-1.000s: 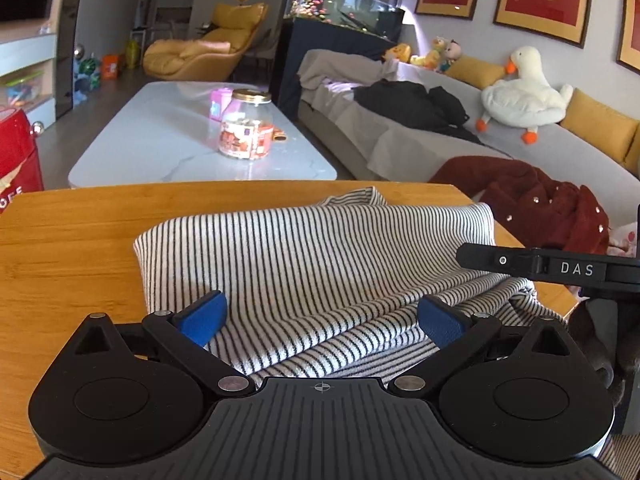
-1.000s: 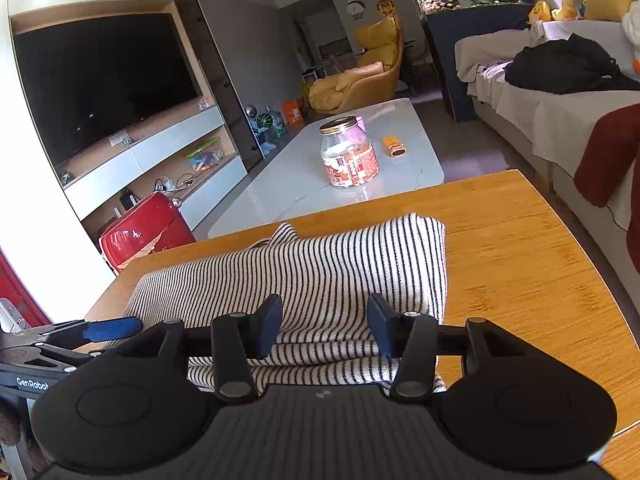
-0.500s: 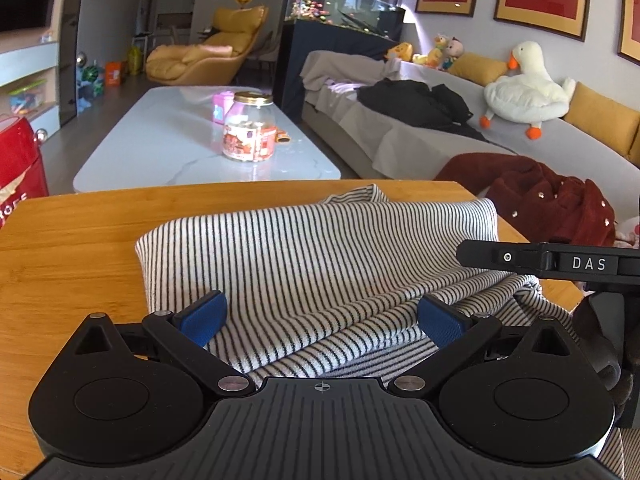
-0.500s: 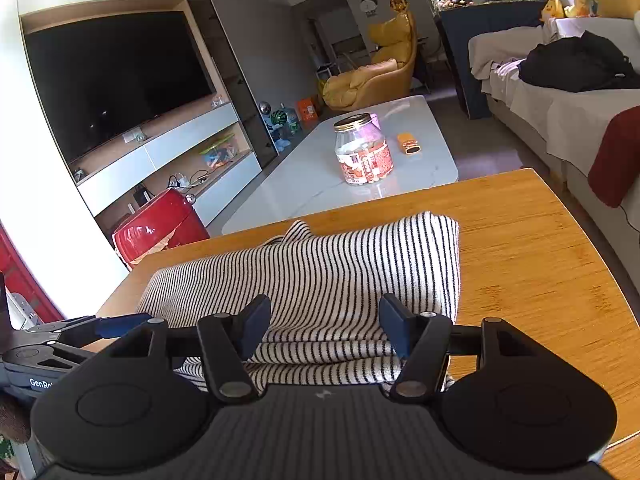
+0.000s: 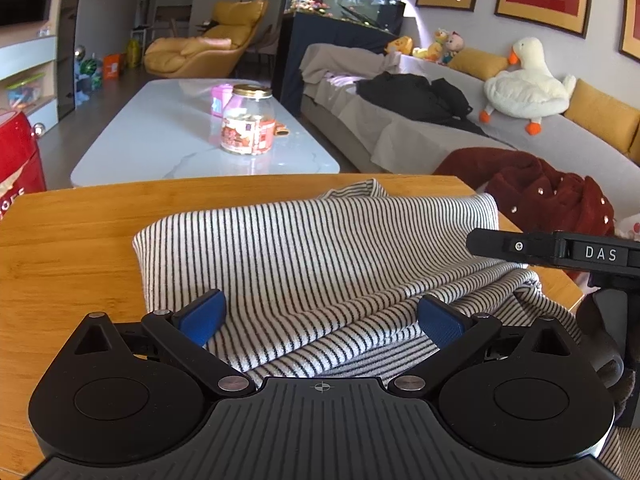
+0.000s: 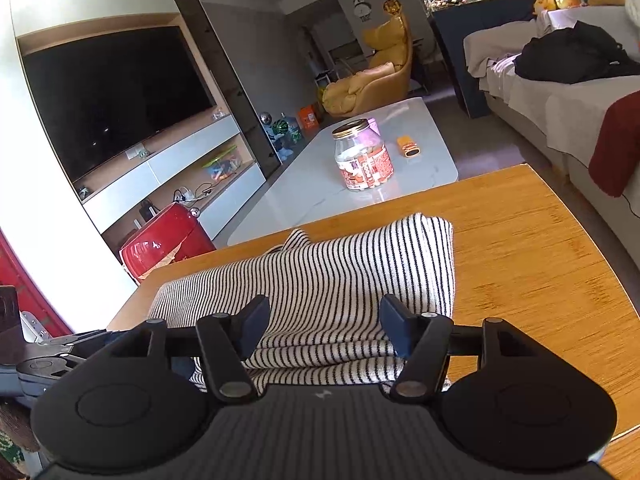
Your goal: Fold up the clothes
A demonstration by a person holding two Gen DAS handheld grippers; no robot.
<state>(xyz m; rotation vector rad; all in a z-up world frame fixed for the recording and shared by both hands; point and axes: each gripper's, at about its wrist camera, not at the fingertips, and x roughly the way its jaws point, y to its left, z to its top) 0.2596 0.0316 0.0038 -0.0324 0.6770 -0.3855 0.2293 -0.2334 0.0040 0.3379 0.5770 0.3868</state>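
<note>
From the left wrist view, you are holding your left gripper point(image 5: 320, 316) low over the near edge of a black-and-white striped garment point(image 5: 320, 248), its blue-padded fingers point(image 5: 202, 316) spread wide apart and closing on nothing. The garment is lying folded on the wooden tabletop point(image 5: 68, 248), with a looser layer bunching toward you and trailing off the near right corner. At the right edge, your right gripper point(image 5: 560, 250) is reaching in as a black bar marked "DAS", sitting just above the garment's right side. Beyond the tabletop, a white coffee table point(image 5: 160, 140) is carrying a glass jar point(image 5: 248, 124), and a grey sofa point(image 5: 440, 140) is holding a dark red coat point(image 5: 532, 188) and a white plush duck point(image 5: 528, 84).

From the right wrist view, you are keeping your right gripper point(image 6: 324, 324) open too, its dark fingers point(image 6: 256, 324) parted above the near hem of the striped garment point(image 6: 340, 272) and gripping nothing. The garment is lying as a rough rectangle across the tabletop point(image 6: 540, 272), its folded edge running along the right. Your left gripper point(image 6: 60, 356) is showing at the lower left, beside the garment's left end. Behind, the jar point(image 6: 362, 156) is standing on the coffee table point(image 6: 420, 160), with a red case point(image 6: 164, 236) on the floor
</note>
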